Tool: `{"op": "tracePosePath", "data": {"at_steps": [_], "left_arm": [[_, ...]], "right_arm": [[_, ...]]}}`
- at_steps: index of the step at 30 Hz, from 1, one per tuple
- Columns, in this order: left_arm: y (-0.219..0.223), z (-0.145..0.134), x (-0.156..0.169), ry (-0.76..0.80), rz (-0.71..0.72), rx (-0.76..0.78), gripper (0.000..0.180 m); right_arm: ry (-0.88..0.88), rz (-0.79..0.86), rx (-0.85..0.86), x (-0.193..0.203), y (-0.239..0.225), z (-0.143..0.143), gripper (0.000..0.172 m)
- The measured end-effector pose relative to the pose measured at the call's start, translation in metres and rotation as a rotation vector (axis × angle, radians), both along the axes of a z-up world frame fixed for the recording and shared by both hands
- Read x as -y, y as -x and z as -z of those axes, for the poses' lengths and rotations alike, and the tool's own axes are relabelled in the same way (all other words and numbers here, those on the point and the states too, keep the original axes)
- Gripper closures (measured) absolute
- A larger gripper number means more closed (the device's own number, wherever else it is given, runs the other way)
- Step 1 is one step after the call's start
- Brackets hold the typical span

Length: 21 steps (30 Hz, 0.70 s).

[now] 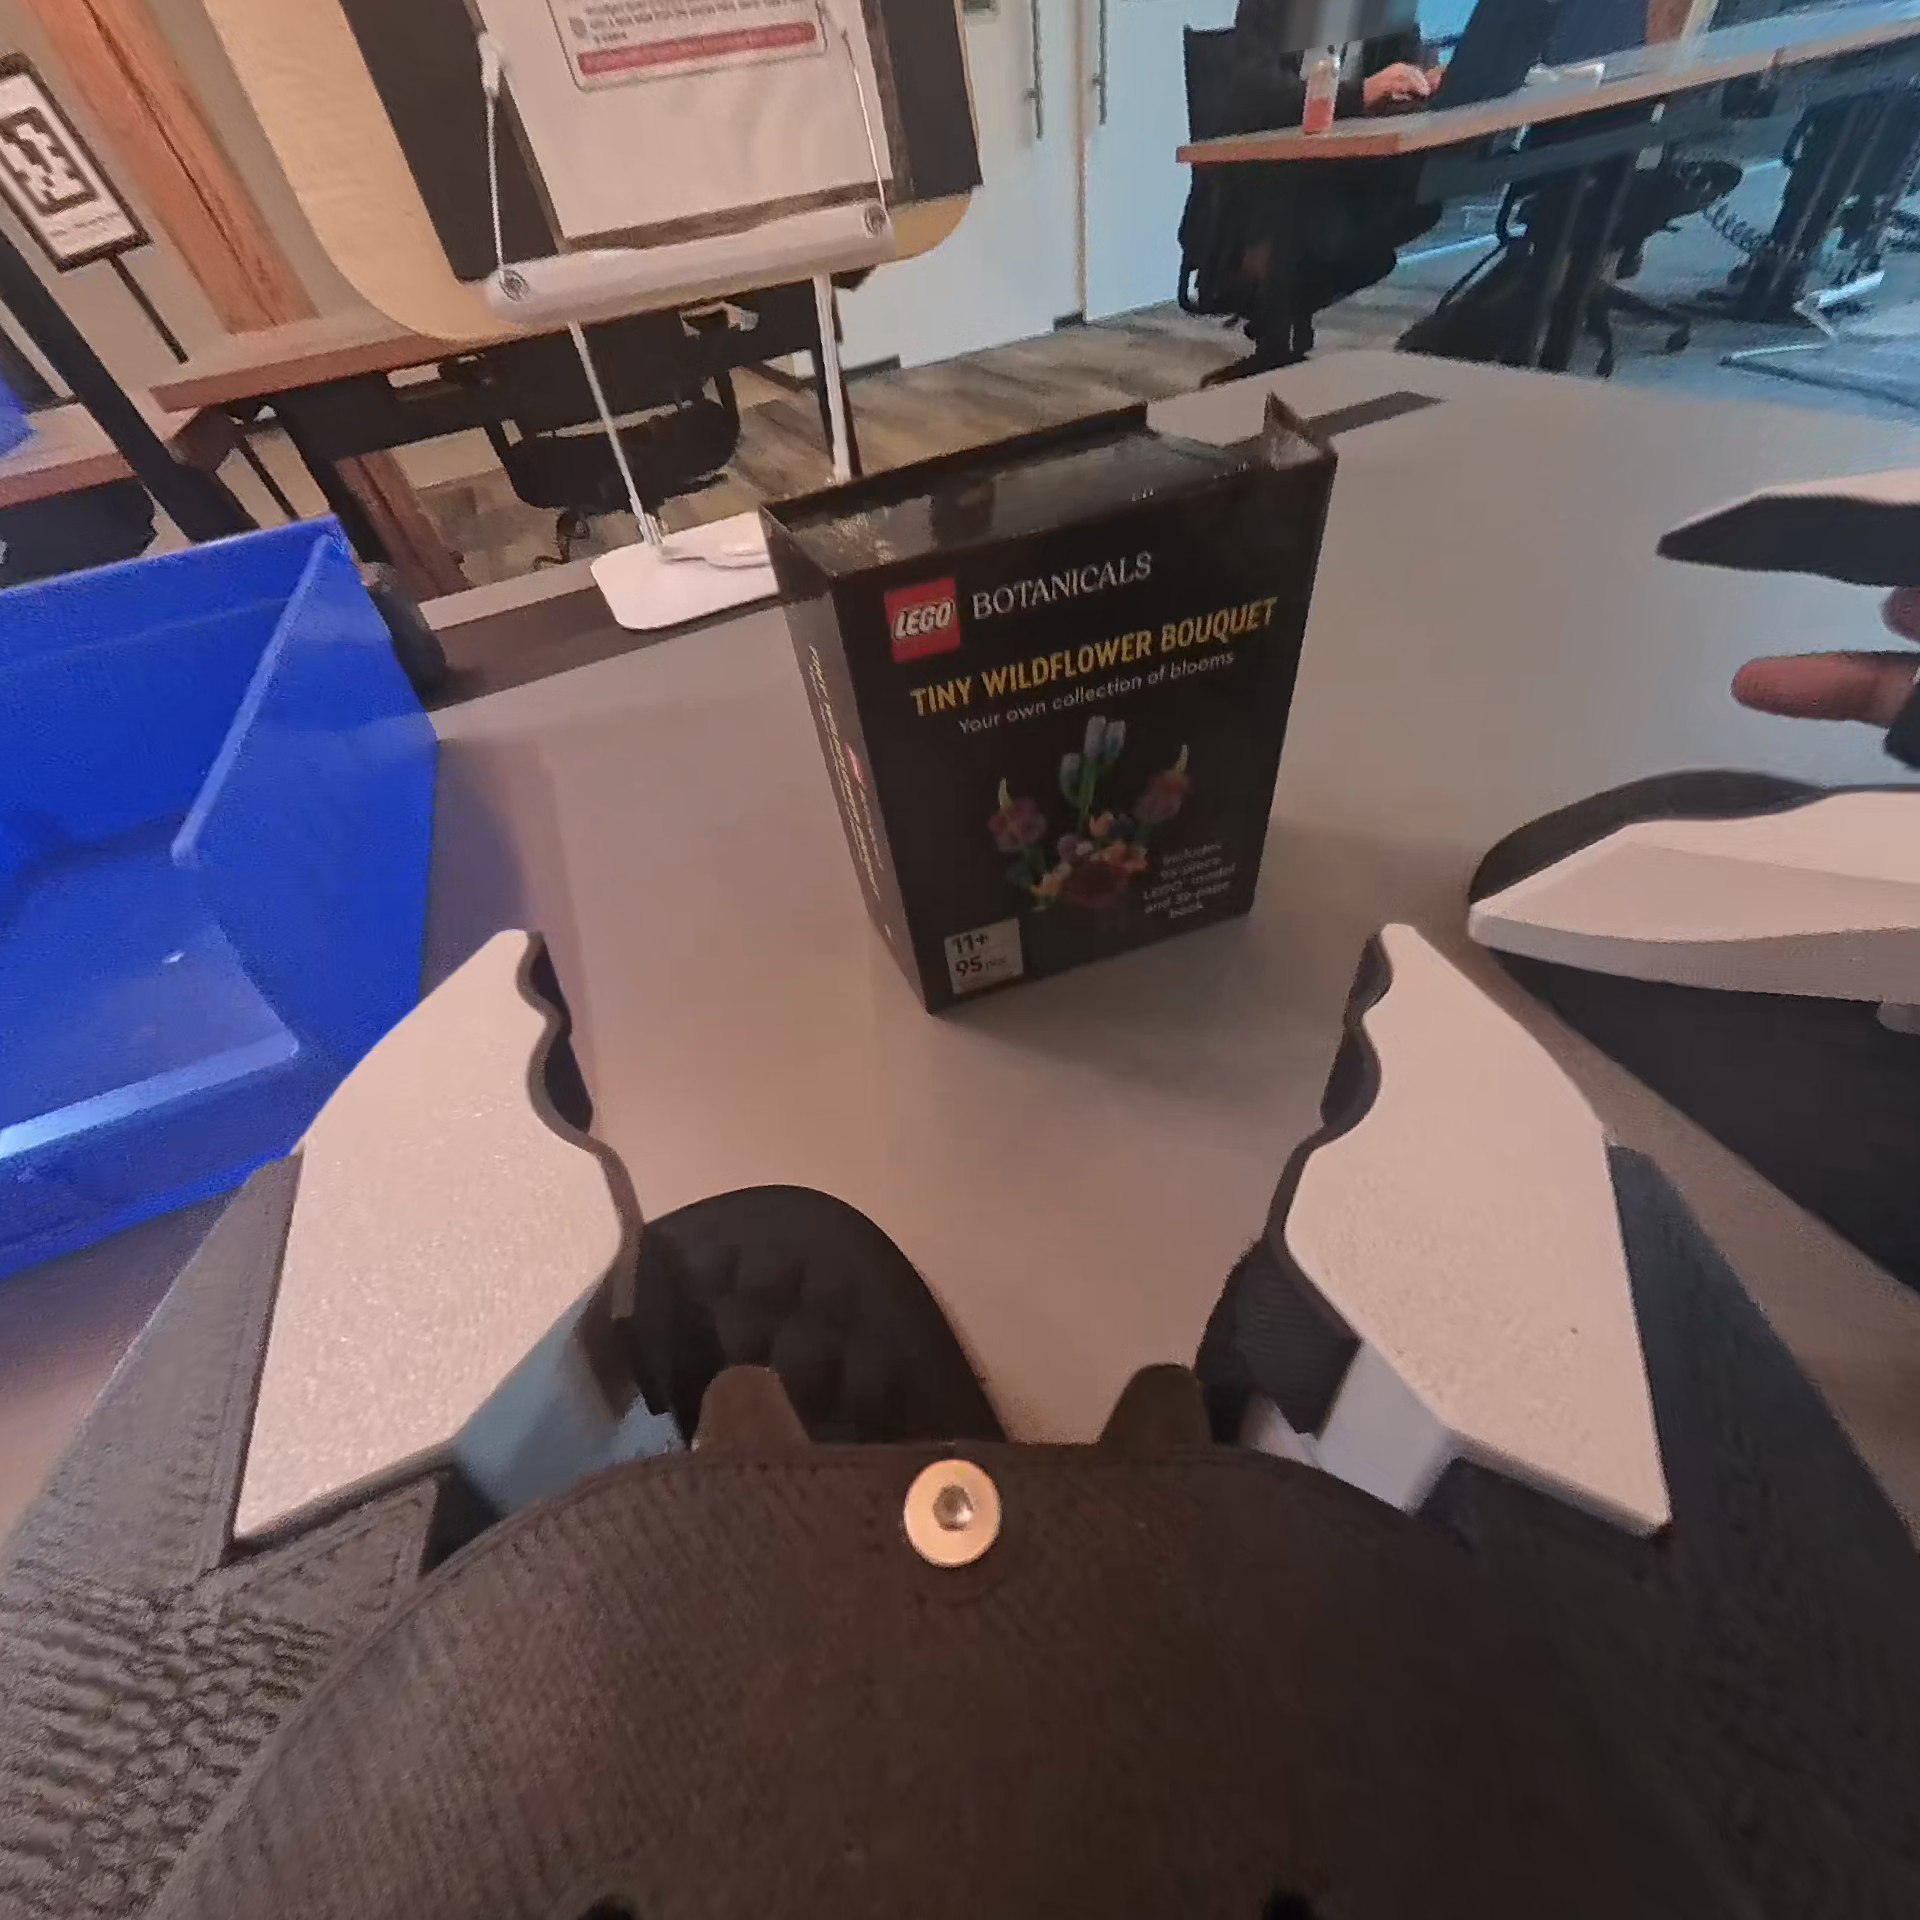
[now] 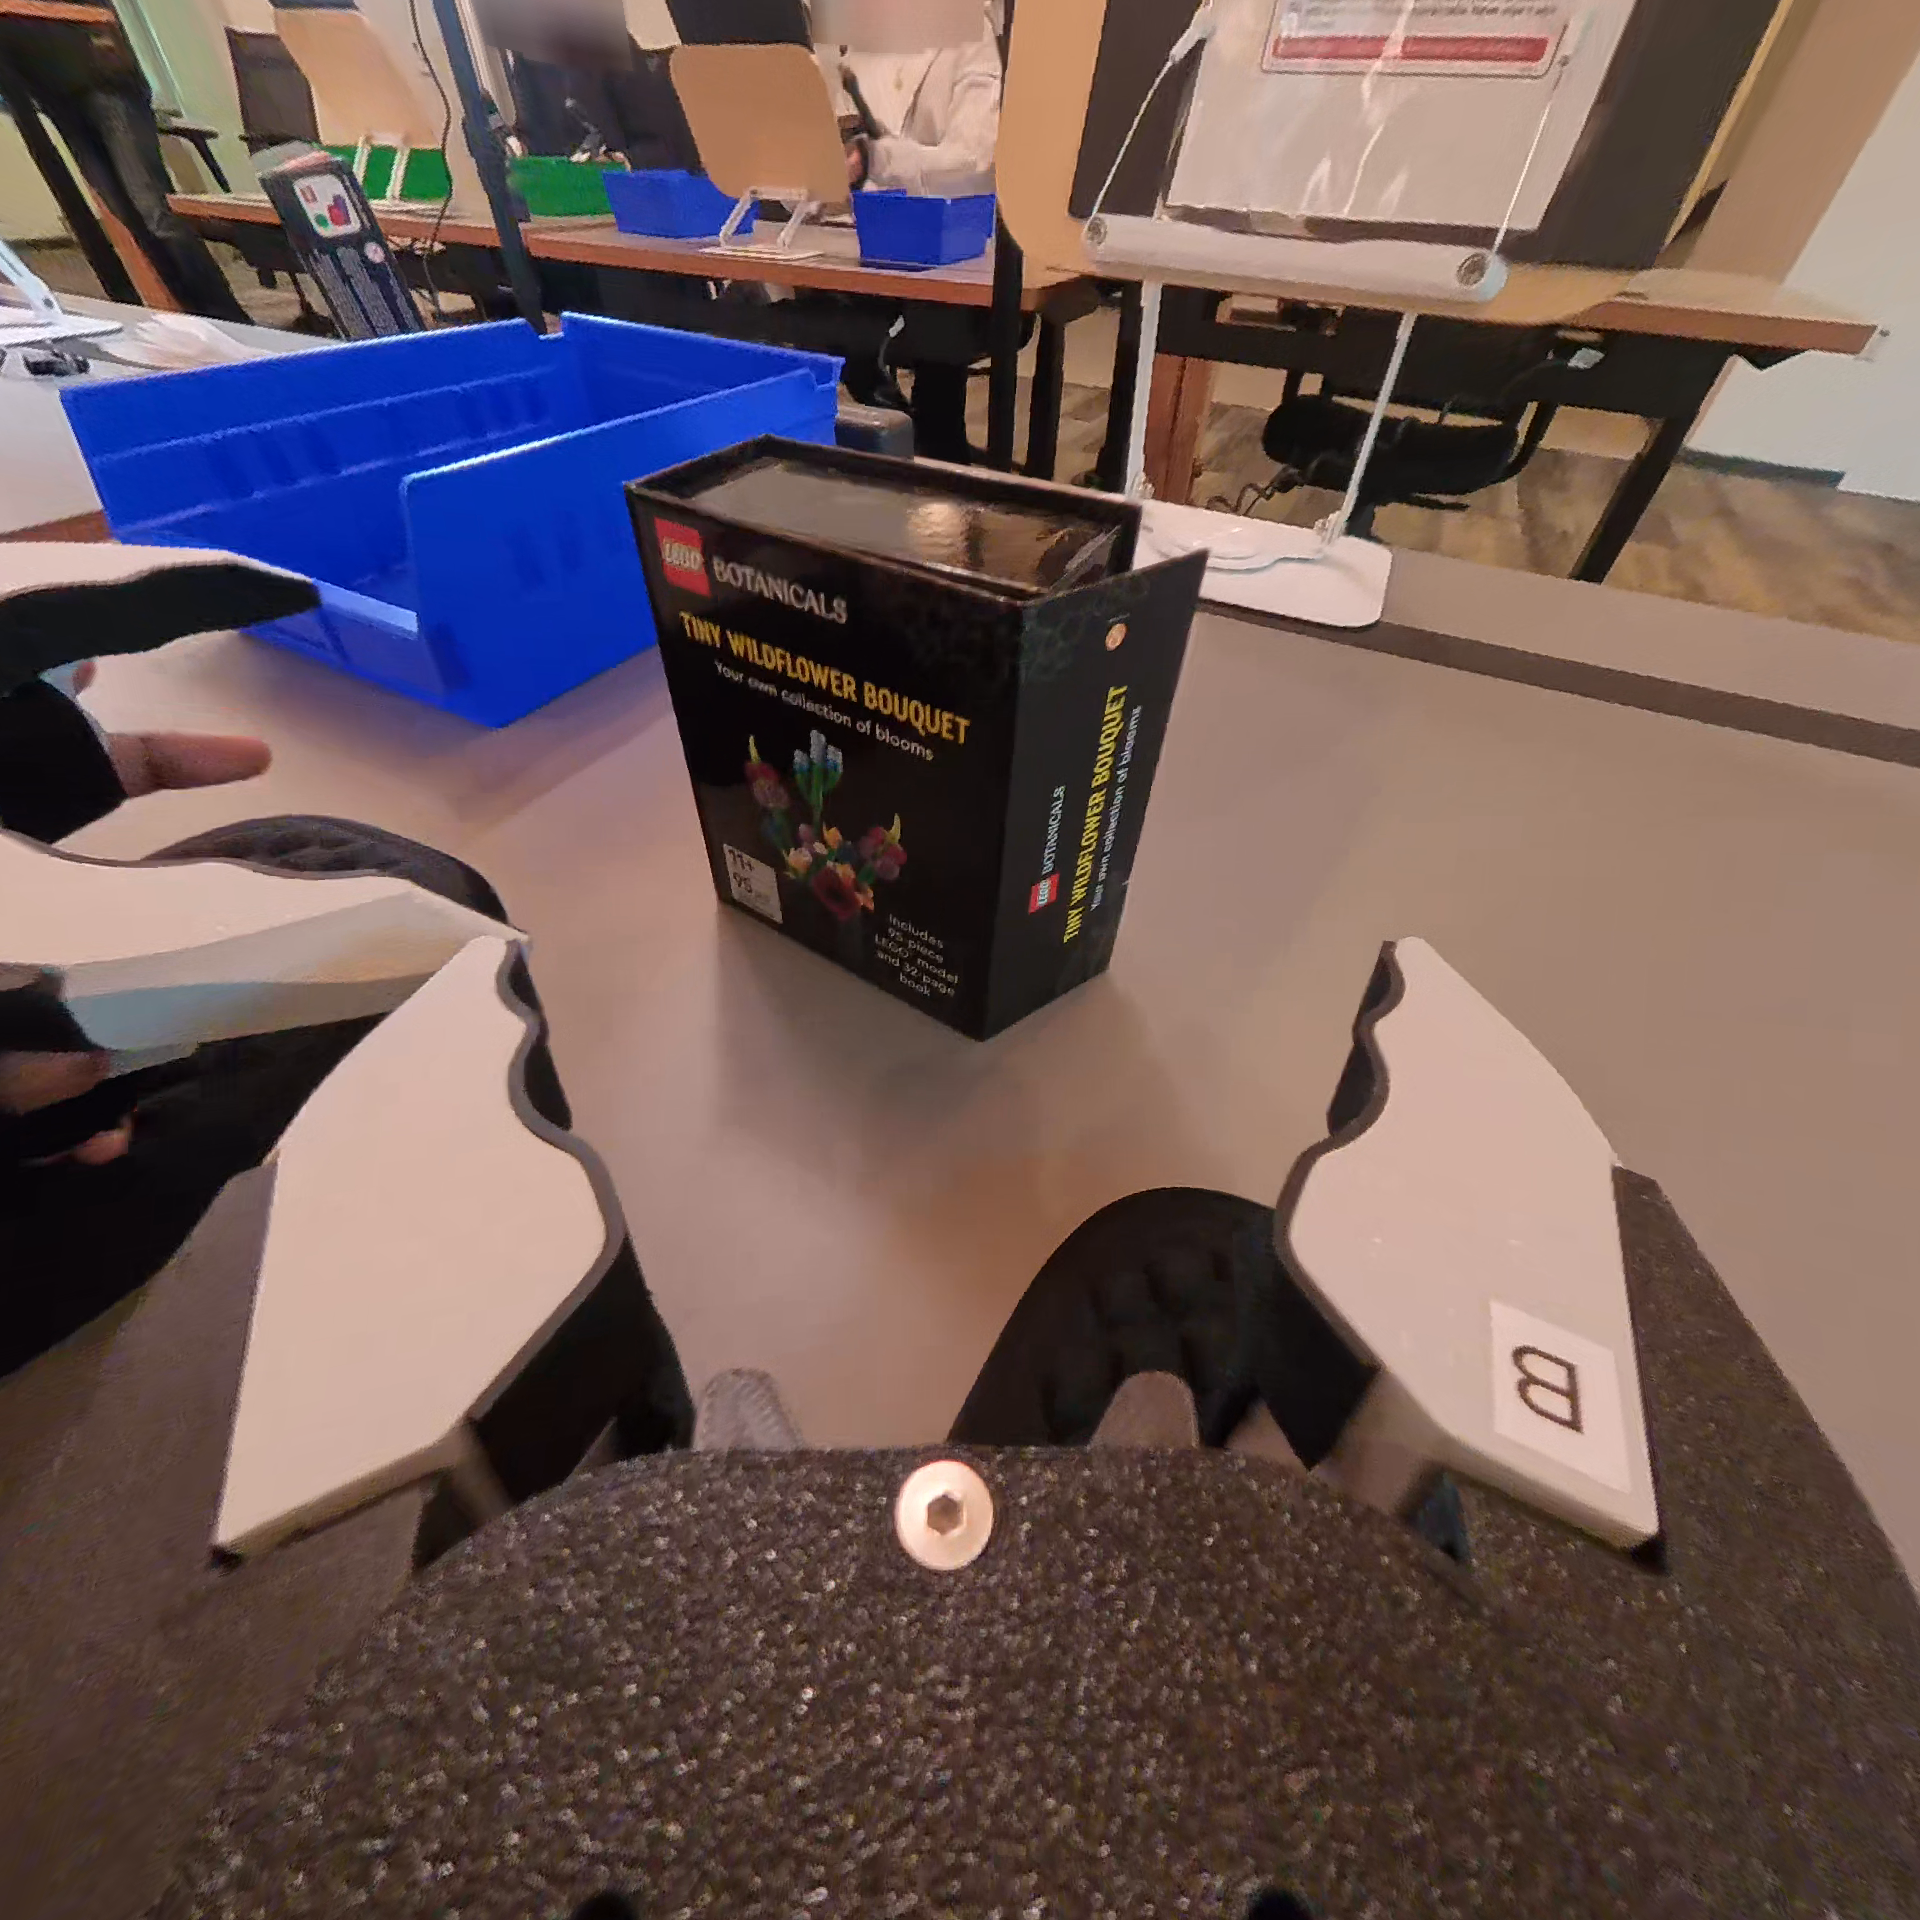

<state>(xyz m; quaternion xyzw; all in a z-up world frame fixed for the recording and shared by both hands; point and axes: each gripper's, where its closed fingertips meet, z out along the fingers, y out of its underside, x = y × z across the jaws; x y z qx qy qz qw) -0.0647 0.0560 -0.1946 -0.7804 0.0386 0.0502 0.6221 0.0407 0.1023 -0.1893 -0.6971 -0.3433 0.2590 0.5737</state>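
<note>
An office of desks and chairs lies behind the grey worktop (image 1: pixel 727 1039), where a black printed cardboard box (image 1: pixel 1049 727) stands upright near a blue plastic bin (image 2: pixel 436 499). The left gripper (image 1: pixel 956 997) and right gripper (image 2: pixel 951 997) are both spread wide and empty, just short of the box.

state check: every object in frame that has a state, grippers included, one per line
Black cardboard box with flower picture: upright on the grey table, top flap shut, untouched.
Blue plastic bin: on the table left of the box, open-topped, visible part empty.
Left gripper: open wide, holding nothing, short of the box.
Right gripper: open wide, holding nothing, short of the box.
</note>
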Motion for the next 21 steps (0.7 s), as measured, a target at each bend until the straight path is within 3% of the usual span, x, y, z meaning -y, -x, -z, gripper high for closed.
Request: {"op": "tracePosePath", "data": {"at_steps": [8, 21], "left_arm": [[0.008, 0.01, -0.004, 0.047, -0.066, -0.033, 0.044], [0.002, -0.005, -0.002, -0.032, -0.064, -0.03, 0.046]], "right_arm": [[0.049, 0.025, -0.018, -0.01, -0.004, 0.012, 0.034], [0.008, 0.038, 0.012, -0.008, 0.001, 0.008, 0.039]]}}
